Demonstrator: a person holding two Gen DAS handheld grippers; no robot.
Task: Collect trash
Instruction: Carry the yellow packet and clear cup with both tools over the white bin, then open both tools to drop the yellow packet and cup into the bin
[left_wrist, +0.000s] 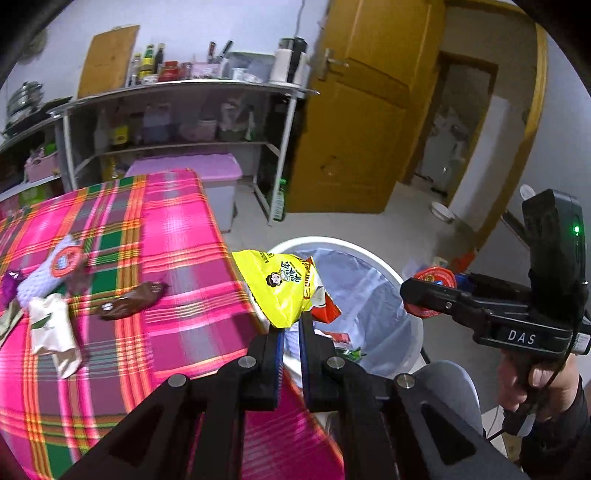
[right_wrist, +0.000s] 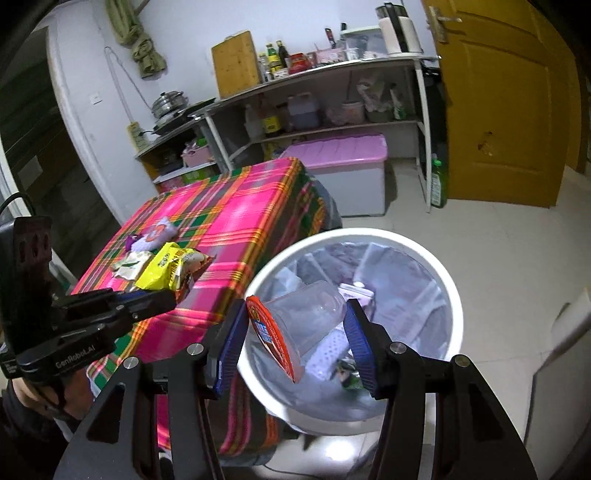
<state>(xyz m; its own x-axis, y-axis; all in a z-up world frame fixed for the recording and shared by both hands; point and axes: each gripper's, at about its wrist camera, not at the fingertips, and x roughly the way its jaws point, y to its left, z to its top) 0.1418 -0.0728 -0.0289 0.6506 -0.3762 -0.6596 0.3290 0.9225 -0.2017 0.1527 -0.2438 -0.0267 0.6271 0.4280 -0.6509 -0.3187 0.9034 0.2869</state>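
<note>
A pink, green and orange plaid tablecloth (left_wrist: 155, 236) covers the table in a small kitchen, where a metal shelf unit (left_wrist: 177, 110) stacked with bottles and jars stands against the far wall, a lilac-lidded storage bin (right_wrist: 343, 173) sits on the pale tiled floor below it, and a yellow wooden door (left_wrist: 362, 110) hangs ajar onto a back room. Your left gripper (left_wrist: 291, 325) is pinched tight on the lower corner of a yellow snack wrapper (left_wrist: 280, 288), which hangs at the table's right edge, just above the rim of the white trash bin (right_wrist: 454, 295). Your right gripper (right_wrist: 299, 332) stands fairly wide, its blue pads (right_wrist: 232, 343) clamped on a clear plastic cup with a red-rimmed lid (right_wrist: 295, 325), tipped on its side over the mouth of the bin. The bin is lined with a translucent bag and already holds wrappers and scraps. It stands on the floor just beside the table's near right corner.

Left on the cloth: a brown wrapper (left_wrist: 129, 299), a crumpled beige packet (left_wrist: 51, 325), a white foam sleeve with an orange label (left_wrist: 51, 273) and a scrap of purple foil (left_wrist: 9, 284), all grouped toward the table's left side, well apart from the bin. The right half of the cloth lies bare up to its edge. Open floor stretches from the bin toward the door.
</note>
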